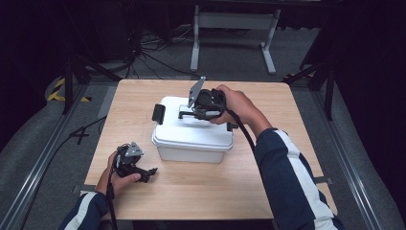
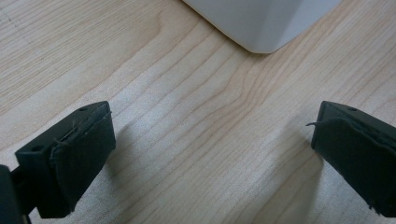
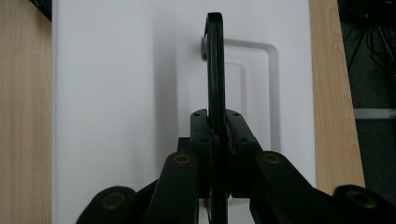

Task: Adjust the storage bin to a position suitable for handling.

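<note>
- On the tabletop, a white box sits near the middle, lid on, black latch at its left end.
- The right tongs are clamped on the black carrying handle, which stands upright above the lid.
- The left tongs rest low beside the box, jaws wide apart and empty.
- Judgement: the handle grasp is done; lifting or moving the box appears not yet done, since the box rests flat.

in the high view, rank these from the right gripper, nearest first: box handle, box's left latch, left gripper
1. Box handle: clamped in the right gripper, on the lid of the white box.
2. Left latch: on the box's left end.
3. Left gripper: near the table's front left, off the box.
</note>
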{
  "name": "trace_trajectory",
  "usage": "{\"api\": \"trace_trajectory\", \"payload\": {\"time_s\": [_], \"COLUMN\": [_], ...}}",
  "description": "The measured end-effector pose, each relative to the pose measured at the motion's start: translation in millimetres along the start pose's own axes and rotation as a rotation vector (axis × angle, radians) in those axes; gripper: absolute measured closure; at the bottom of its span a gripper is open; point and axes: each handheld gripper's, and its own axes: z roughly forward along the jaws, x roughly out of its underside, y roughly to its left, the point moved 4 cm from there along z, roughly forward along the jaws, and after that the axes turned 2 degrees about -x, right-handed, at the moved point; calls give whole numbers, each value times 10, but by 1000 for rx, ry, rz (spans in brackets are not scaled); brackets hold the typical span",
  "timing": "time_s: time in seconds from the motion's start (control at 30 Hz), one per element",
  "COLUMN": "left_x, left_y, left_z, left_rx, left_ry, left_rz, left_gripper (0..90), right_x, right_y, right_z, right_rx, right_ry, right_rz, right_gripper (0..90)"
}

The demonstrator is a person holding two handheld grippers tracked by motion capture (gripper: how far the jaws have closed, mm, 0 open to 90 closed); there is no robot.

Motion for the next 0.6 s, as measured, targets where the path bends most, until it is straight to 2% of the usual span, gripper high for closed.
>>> {"api": "trace_trajectory", "payload": {"time_s": [0.1,0.17,0.3,0.6], "left_x": [0,0,0,2], "left_y": [0,0,0,-3], "left_z": [0,0,0,0], "left_rx": [0,0,0,2], "left_ry": [0,0,0,1], "left_rz": [0,0,0,-2], "left_gripper": [1,1,1,1], "right_x": [8,17,51,282], "right_y": [0,-9,-12,-37], "right_z": [-23,-95,-159,-354], "right_rx": [11,22,24,53], "right_ry": [8,-16,-18,-31], "right_rz": [-10,-9,-12,13], "right_gripper": [847,848,847,846]}}
